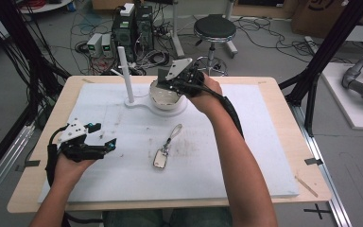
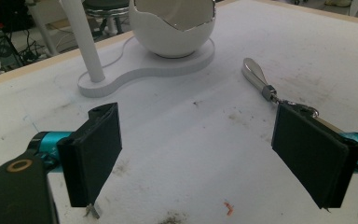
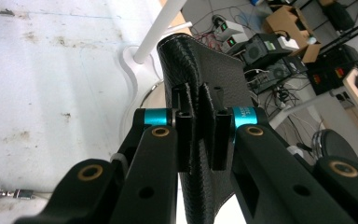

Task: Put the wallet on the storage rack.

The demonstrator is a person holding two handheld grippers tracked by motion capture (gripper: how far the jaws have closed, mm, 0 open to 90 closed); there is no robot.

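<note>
- Surroundings: a workshop floor with cables, electronic boxes and a round black stool (image 1: 214,28) lies beyond the tabletop (image 1: 283,137), a light wooden board covered by a white, lightly soiled mat (image 1: 227,156).
- Fixture: a white stand (image 1: 144,105) sits at the far middle of the mat. It carries an upright white post (image 1: 125,73) on one end and a white egg-shaped bowl (image 1: 165,97) with a jagged open rim on the other.
- Right tongs (image 1: 170,78): held above the bowl at the far side of the mat. The right gripper view shows both jaws pressed against a black, textured leather wallet (image 3: 205,74), clamped on it from either side, with the wallet standing edge-on between them. The wallet hangs over the bowl; whether it touches the rim cannot be determined.
- Left tongs (image 1: 105,137): held low near the left edge of the mat, jaws set wide apart, with nothing between them. The left gripper view shows only bare mat between the two black pads (image 2: 95,149).
- Loose item: a silver key fob (image 1: 160,159) with a metal strap lies flat near the middle of the mat, between the two tongs and well apart from the stand.
</note>
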